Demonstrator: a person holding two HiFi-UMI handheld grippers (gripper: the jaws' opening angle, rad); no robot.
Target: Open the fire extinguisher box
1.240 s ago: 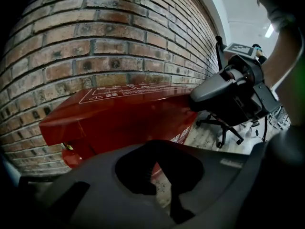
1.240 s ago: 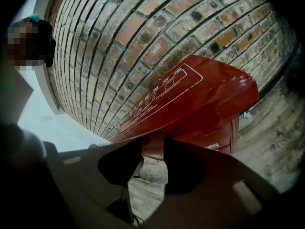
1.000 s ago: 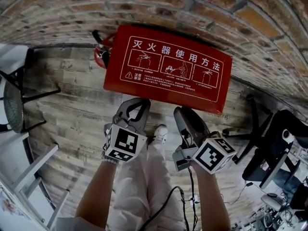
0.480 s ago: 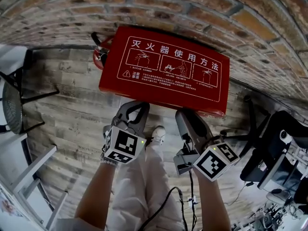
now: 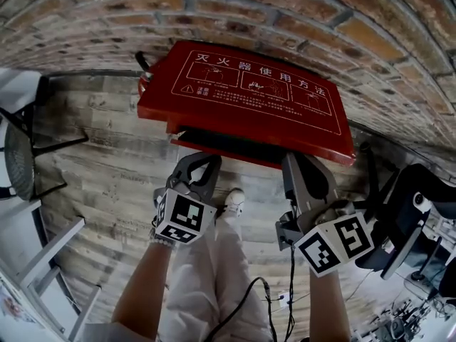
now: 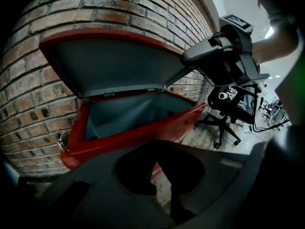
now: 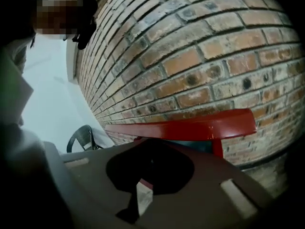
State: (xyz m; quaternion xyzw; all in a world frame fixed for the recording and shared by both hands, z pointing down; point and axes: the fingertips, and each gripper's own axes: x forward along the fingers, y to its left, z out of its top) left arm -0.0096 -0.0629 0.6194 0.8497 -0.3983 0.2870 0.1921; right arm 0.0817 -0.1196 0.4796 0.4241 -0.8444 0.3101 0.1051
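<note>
Against the red-brick wall (image 5: 214,13), on grey plank flooring (image 5: 107,169), the red metal fire extinguisher box (image 6: 138,132) is found with its printed red lid (image 5: 249,105) part raised. The right gripper (image 5: 301,164), jaws just closed together, is set under the lid's front edge; the left gripper (image 5: 204,159) is held clenched on nothing, short of the box front. Noted around: black swivel office chair (image 5: 406,205) at right, black mesh chair (image 5: 18,155) at left, black-handled red extinguisher (image 5: 144,70) tucked at the box's left end.
</note>
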